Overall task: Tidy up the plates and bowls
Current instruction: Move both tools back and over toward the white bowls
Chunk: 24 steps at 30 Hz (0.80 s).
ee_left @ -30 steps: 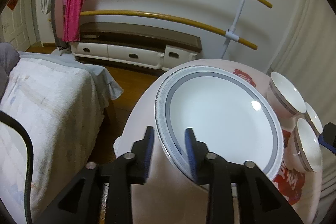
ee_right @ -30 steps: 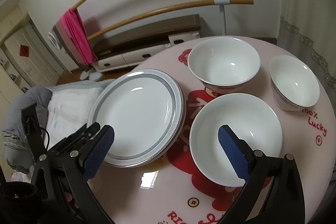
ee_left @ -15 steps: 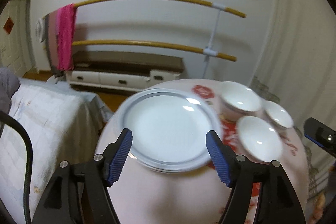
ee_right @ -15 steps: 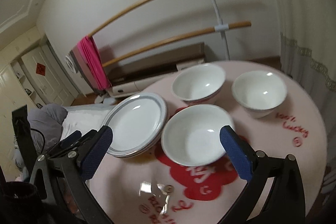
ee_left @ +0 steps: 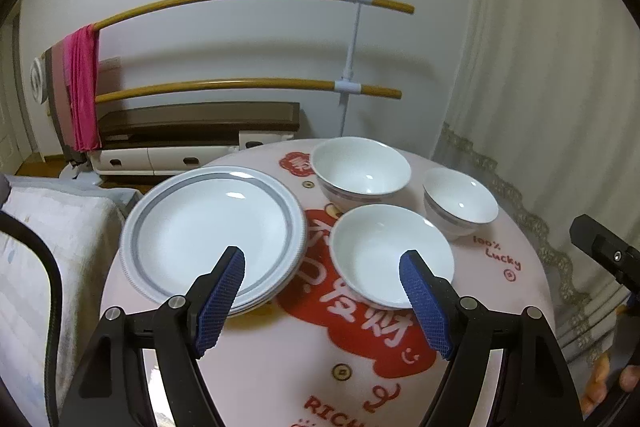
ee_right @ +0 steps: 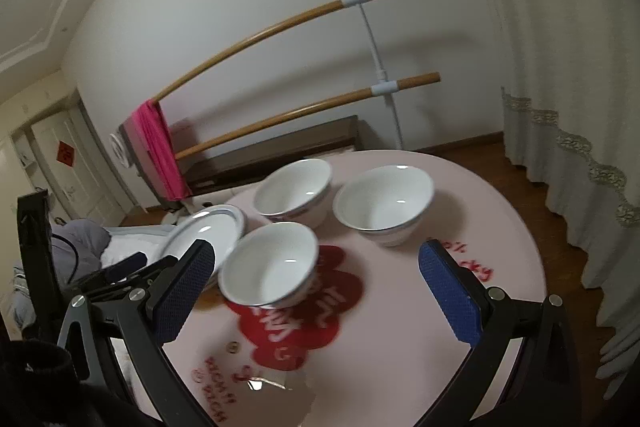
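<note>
A stack of grey-rimmed plates lies on the left of the round pink table. Three white bowls stand to its right: a near one, a far one and a small right one. My left gripper hovers above the table's near side, back from the plates. Its jaws are opening and nothing is between them. My right gripper stands open and empty above the table, short of the near bowl. The right wrist view also shows the plates and two further bowls.
A bed adjoins the table on the left. Behind stand a low cabinet and a drying rack holding a pink towel. A lace-edged curtain hangs at the right, close to the table's rim.
My left gripper let go of the plate rim, opened wide and drew back and up. My right gripper also backed away, and the bowls now sit farther off in its view.
</note>
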Each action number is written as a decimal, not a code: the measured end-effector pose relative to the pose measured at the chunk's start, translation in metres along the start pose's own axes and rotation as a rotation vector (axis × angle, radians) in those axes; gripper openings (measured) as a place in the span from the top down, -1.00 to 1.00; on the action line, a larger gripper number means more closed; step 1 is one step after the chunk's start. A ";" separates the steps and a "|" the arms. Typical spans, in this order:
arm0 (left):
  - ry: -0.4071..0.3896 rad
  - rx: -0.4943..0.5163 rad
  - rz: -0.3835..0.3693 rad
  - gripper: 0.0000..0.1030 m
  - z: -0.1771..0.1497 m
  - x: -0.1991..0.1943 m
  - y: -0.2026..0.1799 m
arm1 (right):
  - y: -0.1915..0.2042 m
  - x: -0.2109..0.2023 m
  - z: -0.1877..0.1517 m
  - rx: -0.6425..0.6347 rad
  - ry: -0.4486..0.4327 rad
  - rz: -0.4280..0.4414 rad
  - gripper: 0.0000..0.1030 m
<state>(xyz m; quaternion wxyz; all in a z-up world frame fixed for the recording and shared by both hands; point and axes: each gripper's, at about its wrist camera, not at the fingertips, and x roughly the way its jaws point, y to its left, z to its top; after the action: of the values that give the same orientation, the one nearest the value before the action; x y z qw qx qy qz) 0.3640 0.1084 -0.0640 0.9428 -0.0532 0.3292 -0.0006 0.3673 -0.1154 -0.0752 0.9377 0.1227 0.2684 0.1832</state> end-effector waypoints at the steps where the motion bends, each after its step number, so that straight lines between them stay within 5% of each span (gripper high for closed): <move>1: 0.004 0.005 -0.001 -0.47 0.004 0.002 -0.003 | -0.005 0.002 0.002 0.003 0.005 -0.001 -1.00; 18: 0.106 0.057 0.021 -0.46 0.035 0.068 -0.024 | -0.030 0.074 0.005 -0.002 0.203 -0.020 -0.97; 24: 0.127 0.051 0.039 -0.39 0.033 0.081 -0.015 | -0.020 0.102 -0.003 -0.003 0.294 -0.026 -0.53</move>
<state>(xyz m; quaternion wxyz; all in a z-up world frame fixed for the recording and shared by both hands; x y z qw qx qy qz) 0.4482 0.0937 -0.0869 0.9208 -0.0226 0.3893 0.0058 0.4520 -0.0907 -0.1310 0.8907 0.0898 0.4042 0.1875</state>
